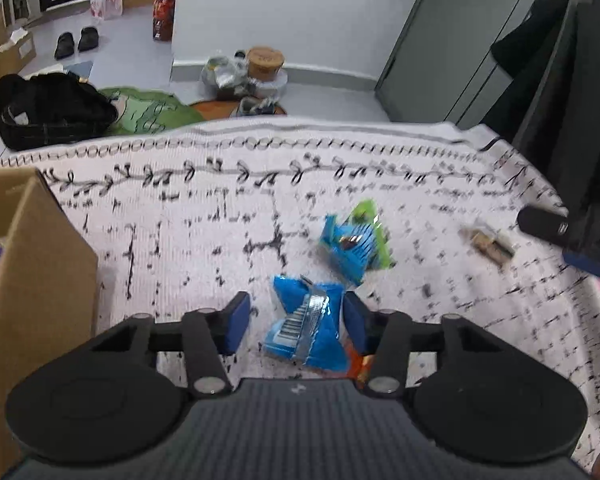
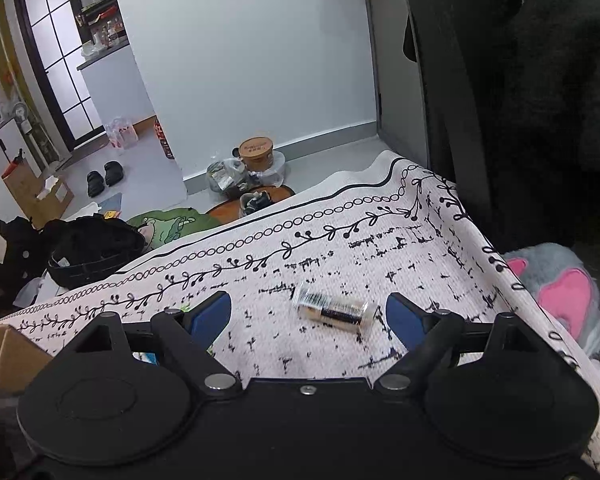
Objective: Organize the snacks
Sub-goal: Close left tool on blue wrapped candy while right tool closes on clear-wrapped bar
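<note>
A blue snack packet [image 1: 306, 326] lies on the patterned cloth between the fingers of my left gripper [image 1: 296, 318], which is open around it; the right pad touches its edge. A blue and green packet [image 1: 358, 246] lies farther ahead. A small brown and black wrapped snack [image 1: 490, 242] lies to the right; it also shows in the right wrist view [image 2: 332, 310], between the fingers of my open right gripper [image 2: 308, 318]. An open cardboard box [image 1: 32, 280] stands at the left.
The white patterned cloth [image 2: 340, 240] ends at a dark cabinet [image 2: 500, 120] on the right. A grey and pink plush [image 2: 556, 288] lies beyond the cloth's right edge. Bags, shoes and containers lie on the floor behind the far edge.
</note>
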Demonstrator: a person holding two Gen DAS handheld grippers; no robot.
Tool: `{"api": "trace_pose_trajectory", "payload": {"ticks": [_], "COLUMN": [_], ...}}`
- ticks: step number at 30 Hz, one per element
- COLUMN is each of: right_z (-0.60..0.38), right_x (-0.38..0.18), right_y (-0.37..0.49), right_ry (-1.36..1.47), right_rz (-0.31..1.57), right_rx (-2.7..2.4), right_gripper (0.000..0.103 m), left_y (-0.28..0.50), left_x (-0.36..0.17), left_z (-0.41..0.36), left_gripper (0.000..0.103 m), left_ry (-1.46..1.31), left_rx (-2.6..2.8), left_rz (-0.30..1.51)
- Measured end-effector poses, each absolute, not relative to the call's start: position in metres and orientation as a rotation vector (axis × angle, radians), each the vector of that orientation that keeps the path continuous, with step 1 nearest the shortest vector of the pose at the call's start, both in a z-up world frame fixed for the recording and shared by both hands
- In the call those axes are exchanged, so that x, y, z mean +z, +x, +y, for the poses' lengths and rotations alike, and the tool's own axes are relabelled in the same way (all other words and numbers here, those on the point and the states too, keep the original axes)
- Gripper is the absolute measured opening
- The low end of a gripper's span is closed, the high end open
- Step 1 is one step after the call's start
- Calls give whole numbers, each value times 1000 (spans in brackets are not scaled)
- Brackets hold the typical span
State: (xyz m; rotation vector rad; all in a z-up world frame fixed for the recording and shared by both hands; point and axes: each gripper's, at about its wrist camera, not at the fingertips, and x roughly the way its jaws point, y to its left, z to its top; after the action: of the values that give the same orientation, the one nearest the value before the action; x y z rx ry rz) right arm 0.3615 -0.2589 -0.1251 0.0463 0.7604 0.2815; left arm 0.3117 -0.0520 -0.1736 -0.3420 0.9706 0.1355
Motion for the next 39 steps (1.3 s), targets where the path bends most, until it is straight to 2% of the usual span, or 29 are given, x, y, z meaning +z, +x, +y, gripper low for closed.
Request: {"api": "trace_pose_trajectory", "payload": {"ticks": [1, 3, 15, 22, 23, 24, 25, 26, 27, 29, 39], "right_z": [-260, -259, -252, -248, -248, -247, -247, -246, -246, -248, -259], "right_x": [-127, -131, -142, -155, -157, -158, -160, -162, -163, -162, -144], "right_y": [364, 369, 391, 393, 392, 392, 392, 392, 391, 388, 367], "right_ry": [48, 46, 33, 6, 2, -3, -10, -16, -25, -26, 43], "right_rz": [761, 762, 724, 801, 813, 828, 849, 868, 876, 875, 851], "right_rx": [283, 285, 333, 327, 330, 329, 324, 320, 313, 315, 336], "right_gripper": [83, 83, 82, 80, 70, 56, 49, 34, 25, 19, 19], "left_y": [312, 310, 314, 314, 314, 314, 314, 313, 313, 313, 304], "left_x": [-177, -180, -175, -172, -172, -170, -169, -168, -168, -166, -146], "left_z": [-52, -53, -46, -46, -46, -45, -44, -43, -42, -40, -41], "left_gripper": [37, 34, 31, 31, 31, 31, 31, 31, 31, 31, 31], "left_ry": [-346, -330, -339, -317, -315, -314, -314, -315, -316, -318, -307], "left_rx": [140, 151, 168, 179, 182, 185, 188, 192, 195, 204, 220], "left_rz": [983, 983, 969, 972, 971, 968, 966, 965, 964, 963, 937]}}
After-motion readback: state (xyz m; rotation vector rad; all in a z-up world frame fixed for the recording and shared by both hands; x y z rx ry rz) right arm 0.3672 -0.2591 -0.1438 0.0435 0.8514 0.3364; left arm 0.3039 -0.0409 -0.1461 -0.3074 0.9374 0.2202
